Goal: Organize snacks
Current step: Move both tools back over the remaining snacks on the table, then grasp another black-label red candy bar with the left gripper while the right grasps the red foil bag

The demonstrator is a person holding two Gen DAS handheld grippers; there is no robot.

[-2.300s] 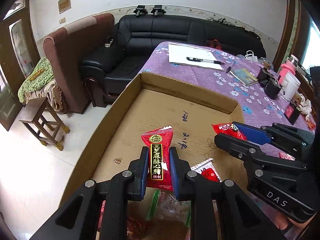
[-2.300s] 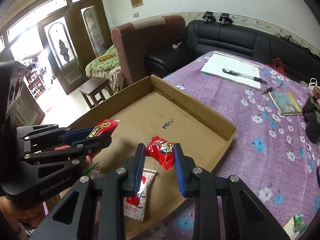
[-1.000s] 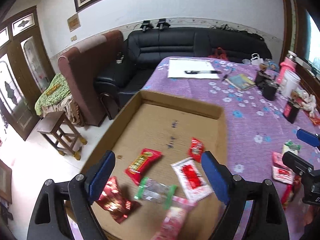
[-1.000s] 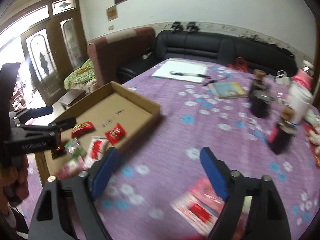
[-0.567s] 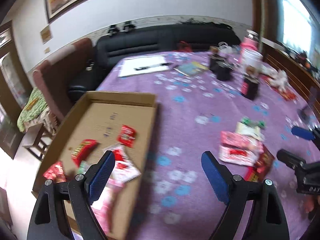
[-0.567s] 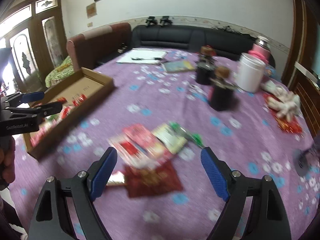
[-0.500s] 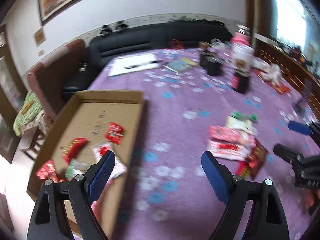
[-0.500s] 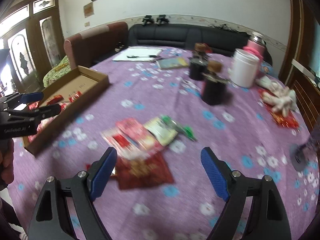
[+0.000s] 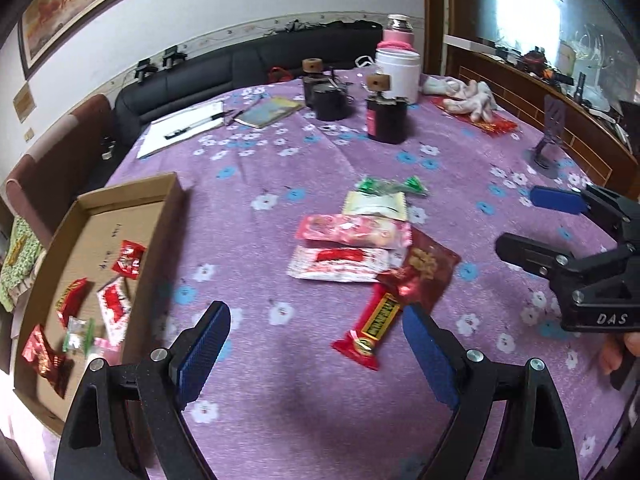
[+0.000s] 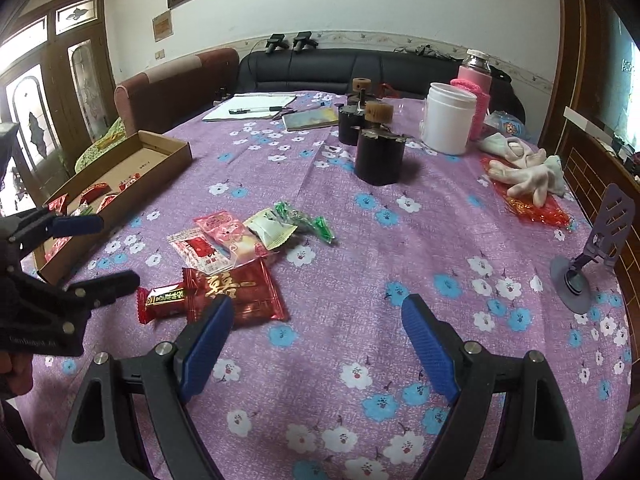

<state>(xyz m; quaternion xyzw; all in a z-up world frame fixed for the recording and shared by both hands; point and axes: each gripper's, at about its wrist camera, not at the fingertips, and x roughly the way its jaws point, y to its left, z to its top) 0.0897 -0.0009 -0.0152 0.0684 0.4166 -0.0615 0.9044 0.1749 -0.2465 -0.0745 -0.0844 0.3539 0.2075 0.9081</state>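
Both the left gripper and the right gripper were matte black plastic frames with ribbed blue finger pads and silver screws.

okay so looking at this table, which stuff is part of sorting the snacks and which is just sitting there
Part of the job:
cardboard tray with snacks already in it
loose snack packets on the purple cloth
red candy bar
dark red packet

Just lying about:
white jar
pink flask
dark canisters
notepad with pen
gloves
phone stand

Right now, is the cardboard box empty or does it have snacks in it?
It has snacks in it. Several wrapped candies lie on the floor of the box; more snacks wait outside on the tablecloth.
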